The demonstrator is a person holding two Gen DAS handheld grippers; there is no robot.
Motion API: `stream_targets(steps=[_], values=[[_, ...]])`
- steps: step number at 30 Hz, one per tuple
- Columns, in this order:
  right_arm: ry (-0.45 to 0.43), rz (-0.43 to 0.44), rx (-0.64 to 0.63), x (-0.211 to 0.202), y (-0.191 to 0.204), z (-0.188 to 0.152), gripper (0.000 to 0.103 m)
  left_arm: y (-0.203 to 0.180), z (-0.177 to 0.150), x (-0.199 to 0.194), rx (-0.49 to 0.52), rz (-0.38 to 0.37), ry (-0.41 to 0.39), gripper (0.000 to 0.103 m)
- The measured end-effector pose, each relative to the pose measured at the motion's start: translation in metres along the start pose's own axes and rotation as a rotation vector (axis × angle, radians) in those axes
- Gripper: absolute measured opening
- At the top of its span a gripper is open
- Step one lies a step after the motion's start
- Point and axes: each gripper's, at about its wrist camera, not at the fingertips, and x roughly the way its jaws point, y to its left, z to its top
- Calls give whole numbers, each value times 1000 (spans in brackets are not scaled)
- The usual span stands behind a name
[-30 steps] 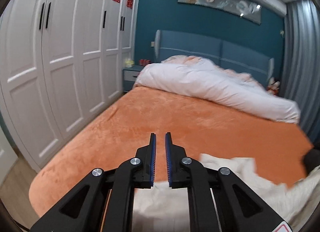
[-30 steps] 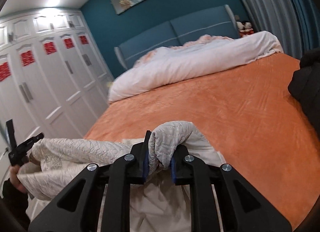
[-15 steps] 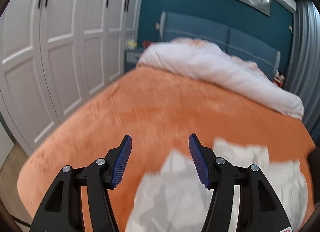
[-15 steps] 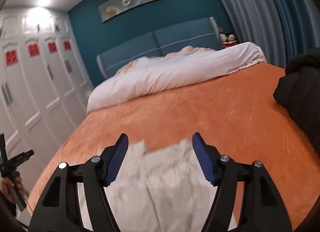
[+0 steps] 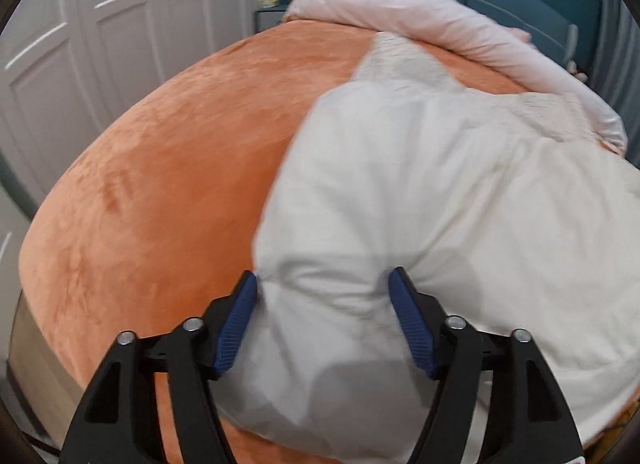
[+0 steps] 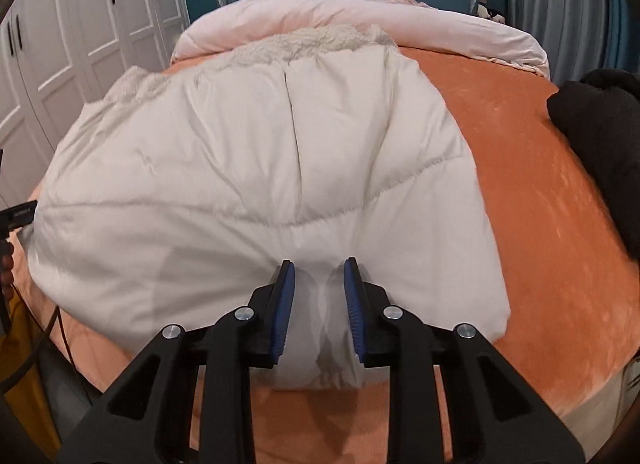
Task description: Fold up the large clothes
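Since a second ago you've dropped the coat flat on the bed. Left gripper spread around its hem, right gripper half-closing there; pinch, then fold.

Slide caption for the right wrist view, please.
Right gripper, jaws partly open, straddles the near hem of a white puffer jacket spread on the orange bed.

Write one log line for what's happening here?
white puffy coat spread on orange bed | left gripper open around hem | right gripper open over hem
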Motion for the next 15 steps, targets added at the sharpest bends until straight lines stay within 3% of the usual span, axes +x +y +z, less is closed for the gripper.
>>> stream_targets(steps=[3, 5, 8, 12, 15], values=[[6, 3, 11, -17, -3, 8, 24, 12, 7, -17, -61, -14, 3, 63], [-45, 32, 55, -34, -12, 22, 28, 17, 21, -39, -63, -27, -57, 62], [-138, 53, 114, -49, -30, 61, 42, 14, 55, -58, -54, -62, -132, 64], [-204, 44, 150, -30, -41, 124, 66, -2, 115, -46, -47, -131, -166, 71], [-196, 18, 154, 4, -45, 155, 72, -18, 145, -12, -35, -181, -119, 76]])
